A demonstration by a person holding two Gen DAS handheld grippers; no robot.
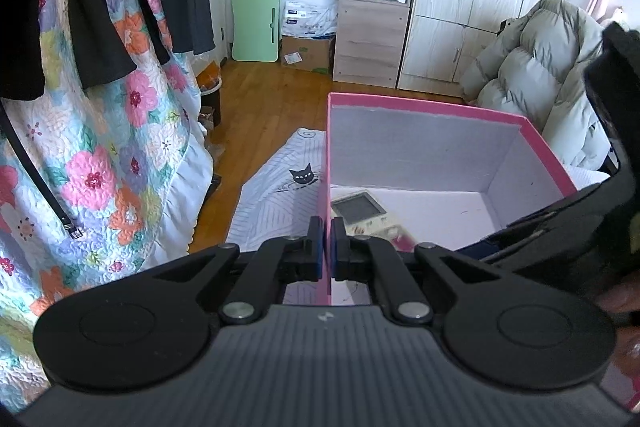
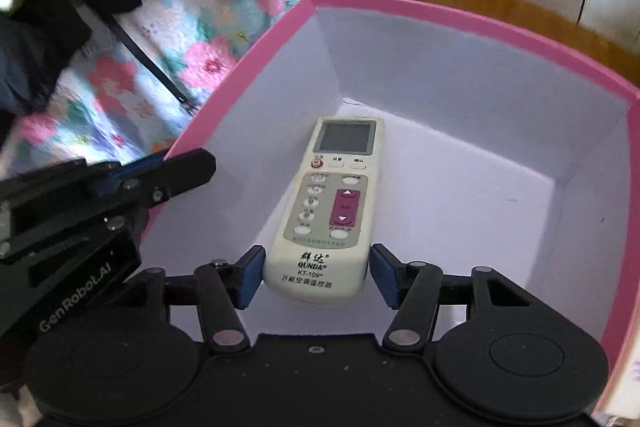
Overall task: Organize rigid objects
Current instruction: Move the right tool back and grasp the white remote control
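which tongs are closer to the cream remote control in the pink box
Right. The right tongs straddle the near end of the cream remote control, pads just off its sides. The left tongs are clamped on the pink box's wall, beside the remote.

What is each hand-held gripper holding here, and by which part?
Left hand-held gripper is clamped on the left wall of the pink cardboard box. Right hand-held gripper holds nothing: open beside the cream remote control's bottom end.
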